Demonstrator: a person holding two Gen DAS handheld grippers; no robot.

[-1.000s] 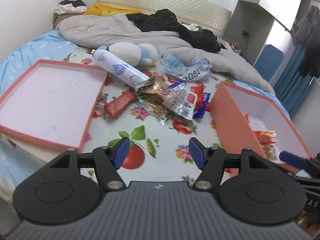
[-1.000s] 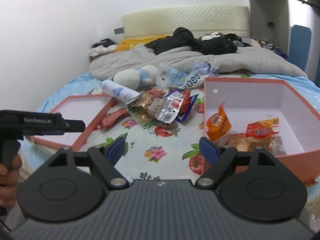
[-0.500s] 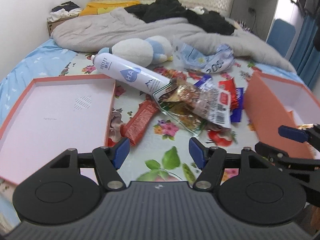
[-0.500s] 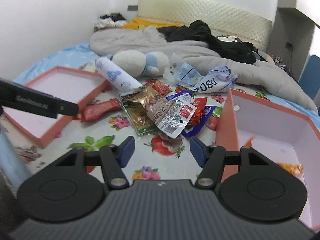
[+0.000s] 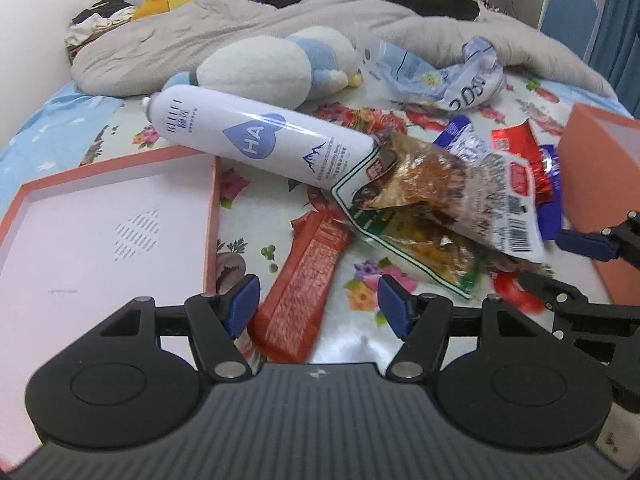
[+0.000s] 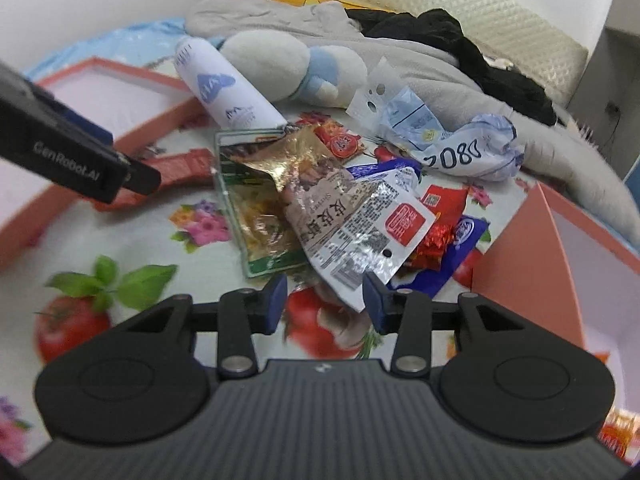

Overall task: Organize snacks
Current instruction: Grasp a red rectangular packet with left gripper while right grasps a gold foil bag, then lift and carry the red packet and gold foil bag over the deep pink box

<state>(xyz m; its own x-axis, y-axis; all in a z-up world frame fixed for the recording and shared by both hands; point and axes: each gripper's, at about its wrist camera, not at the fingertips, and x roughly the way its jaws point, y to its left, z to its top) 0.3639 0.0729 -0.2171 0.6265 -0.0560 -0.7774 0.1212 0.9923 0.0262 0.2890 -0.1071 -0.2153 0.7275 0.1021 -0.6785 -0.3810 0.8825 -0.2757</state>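
Gaping empty over the red wrapper [image 5: 308, 280] is the left gripper [image 5: 318, 306]; the right gripper [image 6: 325, 296] brackets the silver packet [image 6: 360, 232], jaws apart

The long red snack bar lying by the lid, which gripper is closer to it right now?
Left. The left gripper is open right over the red snack bar's near end; the right gripper is off to its right, at the silver packet.

Snack packets [image 5: 460, 196] lie heaped between the shallow lid [image 5: 100, 240] on the left and the box [image 5: 600, 160] on the right, apparently overlapping the bottle [image 5: 260, 140] behind them.
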